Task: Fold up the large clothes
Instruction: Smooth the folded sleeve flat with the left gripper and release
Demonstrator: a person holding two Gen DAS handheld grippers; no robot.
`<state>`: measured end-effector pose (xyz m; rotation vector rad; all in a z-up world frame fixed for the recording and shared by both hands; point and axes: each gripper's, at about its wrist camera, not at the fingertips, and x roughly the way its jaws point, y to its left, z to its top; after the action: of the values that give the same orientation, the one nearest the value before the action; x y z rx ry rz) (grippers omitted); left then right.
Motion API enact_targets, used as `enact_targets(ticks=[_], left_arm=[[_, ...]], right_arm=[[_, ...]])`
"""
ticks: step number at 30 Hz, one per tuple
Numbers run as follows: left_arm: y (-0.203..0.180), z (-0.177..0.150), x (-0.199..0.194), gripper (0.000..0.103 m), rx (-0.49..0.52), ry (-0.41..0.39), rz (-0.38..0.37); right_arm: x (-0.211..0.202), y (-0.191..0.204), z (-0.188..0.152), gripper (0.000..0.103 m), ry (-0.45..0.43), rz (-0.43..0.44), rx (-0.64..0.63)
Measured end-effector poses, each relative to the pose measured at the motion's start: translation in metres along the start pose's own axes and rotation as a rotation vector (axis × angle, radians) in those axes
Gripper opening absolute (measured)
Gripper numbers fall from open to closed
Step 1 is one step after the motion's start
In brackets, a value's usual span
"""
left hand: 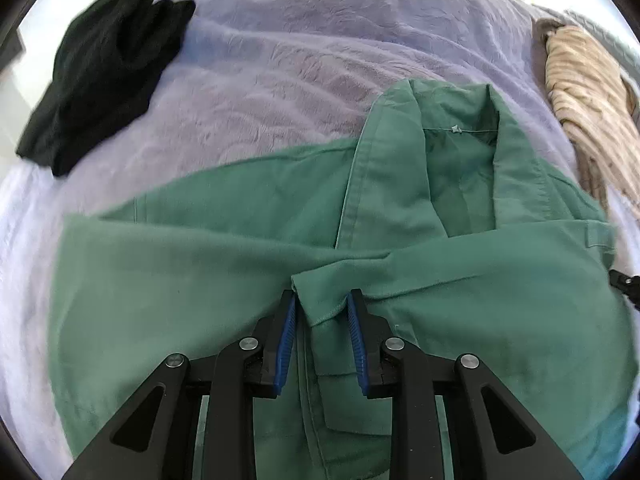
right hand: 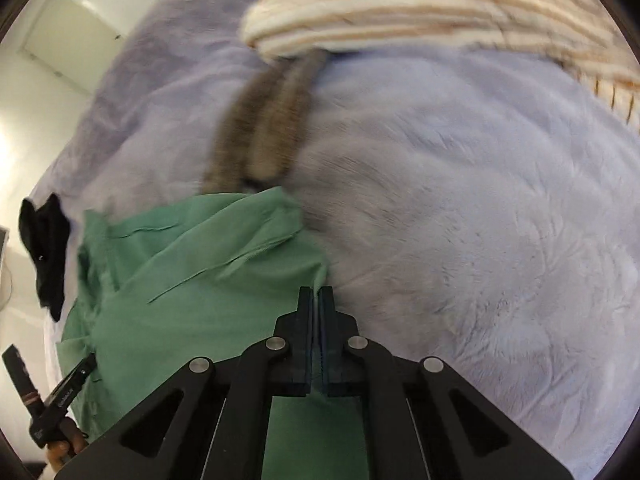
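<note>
A large green jacket (left hand: pixel 224 280) lies spread on a lilac fleece bed cover (left hand: pixel 280 60), collar (left hand: pixel 436 132) toward the far side. My left gripper (left hand: pixel 322 300) is open, its blue-padded fingers either side of a green cuff or fold end over the jacket's middle. In the right wrist view the jacket (right hand: pixel 200 288) fills the lower left. My right gripper (right hand: pixel 316 296) is shut on the jacket's right edge, with green cloth showing between and beneath the fingers. The left gripper's handle (right hand: pixel 60 404) shows at the lower left there.
A black garment (left hand: pixel 100 68) lies bunched at the far left of the bed and also shows in the right wrist view (right hand: pixel 46 252). A beige striped blanket (left hand: pixel 592 108) lies at the right, also seen in the right wrist view (right hand: pixel 420 4), with a brown furry piece (right hand: pixel 264 120) beneath. White walls lie beyond.
</note>
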<state>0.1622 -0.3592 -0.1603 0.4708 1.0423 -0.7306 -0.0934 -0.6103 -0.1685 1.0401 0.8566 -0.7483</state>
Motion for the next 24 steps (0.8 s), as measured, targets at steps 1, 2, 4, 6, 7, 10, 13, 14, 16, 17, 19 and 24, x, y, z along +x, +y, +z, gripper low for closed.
enact_targets(ticks=[1,2,4,6,7,10,13,14,16,17,19,24], left_arm=[[-0.001,0.001,-0.001,0.028,0.006,-0.002,0.012],[-0.001,0.001,-0.003,0.028,0.001,-0.001,0.015],[0.004,0.002,-0.011,0.028,-0.005,0.005,0.009],[0.011,-0.001,-0.025,0.028,0.007,0.003,0.009],[0.013,-0.004,-0.033,0.028,0.021,-0.003,0.017],[0.018,-0.017,-0.059,0.028,0.058,-0.021,0.018],[0.012,-0.037,-0.076,0.028,0.071,-0.011,-0.044],[0.007,-0.044,-0.076,0.028,0.08,-0.001,-0.056],[-0.003,-0.054,-0.069,0.028,0.101,0.021,-0.062],[-0.009,-0.061,-0.061,0.028,0.109,0.04,-0.048],[-0.011,-0.073,-0.046,0.029,0.094,0.072,-0.024],[0.012,-0.079,-0.052,0.054,0.01,0.06,-0.008]], right_arm=[[0.002,-0.004,0.0,0.003,0.002,0.011,0.024],[0.002,-0.007,-0.001,0.003,-0.001,0.023,0.045],[-0.004,-0.009,-0.004,0.004,-0.004,0.032,0.066],[-0.018,-0.01,-0.007,0.008,0.005,0.043,0.074],[-0.03,-0.01,-0.01,0.008,0.001,0.052,0.067],[-0.067,-0.003,-0.028,0.008,-0.029,0.07,-0.005],[-0.092,0.003,-0.054,0.008,-0.032,0.088,-0.066],[-0.095,0.006,-0.063,0.008,-0.015,0.09,-0.092],[-0.094,0.011,-0.077,0.008,0.016,0.089,-0.124],[-0.089,0.013,-0.084,0.008,0.036,0.087,-0.141],[-0.077,0.013,-0.092,0.008,0.064,0.05,-0.151],[-0.06,-0.02,-0.099,0.002,0.116,0.05,-0.071]])
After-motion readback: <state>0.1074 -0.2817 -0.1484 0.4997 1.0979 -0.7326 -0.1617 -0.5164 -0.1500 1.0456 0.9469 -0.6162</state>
